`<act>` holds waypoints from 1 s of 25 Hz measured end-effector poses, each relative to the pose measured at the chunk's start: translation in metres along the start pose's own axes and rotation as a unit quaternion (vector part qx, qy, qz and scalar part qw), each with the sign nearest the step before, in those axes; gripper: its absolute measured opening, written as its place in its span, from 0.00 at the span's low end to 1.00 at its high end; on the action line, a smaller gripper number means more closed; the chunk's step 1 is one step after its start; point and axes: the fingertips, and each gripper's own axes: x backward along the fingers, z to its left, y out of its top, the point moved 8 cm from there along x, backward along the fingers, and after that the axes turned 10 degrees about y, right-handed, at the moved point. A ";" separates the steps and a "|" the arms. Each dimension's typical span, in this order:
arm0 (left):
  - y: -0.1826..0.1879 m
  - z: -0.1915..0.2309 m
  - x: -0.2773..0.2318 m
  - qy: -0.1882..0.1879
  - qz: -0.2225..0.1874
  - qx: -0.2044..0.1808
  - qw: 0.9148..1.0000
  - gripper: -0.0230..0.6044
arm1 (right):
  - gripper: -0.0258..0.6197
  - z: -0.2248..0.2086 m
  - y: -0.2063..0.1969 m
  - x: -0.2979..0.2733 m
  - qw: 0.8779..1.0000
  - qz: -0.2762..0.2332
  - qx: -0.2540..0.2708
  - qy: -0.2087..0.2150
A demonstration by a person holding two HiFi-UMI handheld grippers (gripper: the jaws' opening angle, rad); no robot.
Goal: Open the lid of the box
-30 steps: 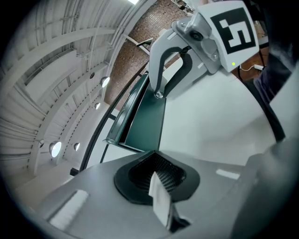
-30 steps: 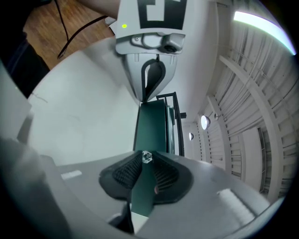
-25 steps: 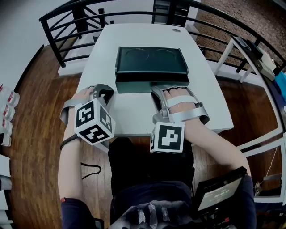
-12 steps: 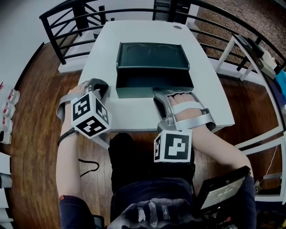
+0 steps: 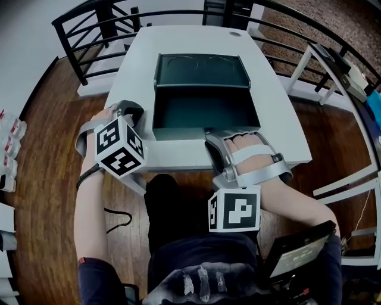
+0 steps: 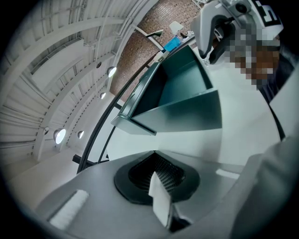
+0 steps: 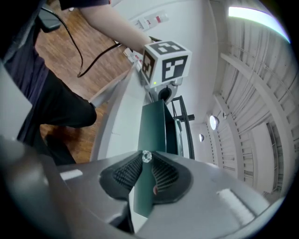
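A dark green box point(image 5: 201, 71) stands mid-table, its top marked with two round dents. Its drawer point(image 5: 202, 113) is slid out toward me and shows an empty inside. My right gripper point(image 5: 209, 132) is shut on the drawer's front wall point(image 7: 153, 130), just below a small clear knob point(image 7: 146, 156). My left gripper point(image 5: 132, 113) is shut on nothing. It rests at the table's left edge, a little apart from the box's left side point(image 6: 182, 100). In the right gripper view, the left gripper's marker cube point(image 7: 166, 60) shows beyond the drawer.
The white table point(image 5: 178, 41) is ringed by a black railing point(image 5: 89, 18) at the back and sides. A white frame point(image 5: 333, 65) stands to the right. A black cable point(image 5: 119, 223) lies on the wooden floor. A dark screen point(image 5: 294, 253) sits by my right arm.
The drawer has slid farther out of the box toward me as my right gripper drew back with it. The left gripper has shifted only slightly.
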 end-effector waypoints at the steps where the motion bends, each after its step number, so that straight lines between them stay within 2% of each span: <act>1: 0.000 0.000 0.000 0.000 0.000 0.000 1.000 0.06 | 0.14 0.001 0.001 0.003 1.000 -0.001 0.000 0.003; 7: 0.000 0.000 -0.003 -0.002 0.001 0.002 1.000 0.06 | 0.14 0.004 0.000 0.006 1.000 0.006 -0.004 0.002; 15: 0.000 0.000 -0.002 -0.004 0.000 0.005 1.000 0.06 | 0.14 0.000 0.000 0.019 0.999 -0.037 -0.022 -0.022; 20: 0.001 -0.001 -0.001 -0.001 0.001 0.002 1.000 0.06 | 0.14 -0.013 -0.008 0.028 0.998 -0.044 -0.026 -0.038; 23: 0.001 -0.001 0.000 -0.001 0.001 0.002 1.000 0.06 | 0.14 -0.033 -0.027 0.027 0.996 -0.041 -0.043 -0.070; 25: 0.000 -0.001 0.000 -0.002 0.001 0.003 1.000 0.06 | 0.09 -0.049 -0.048 0.024 0.993 -0.028 -0.057 -0.098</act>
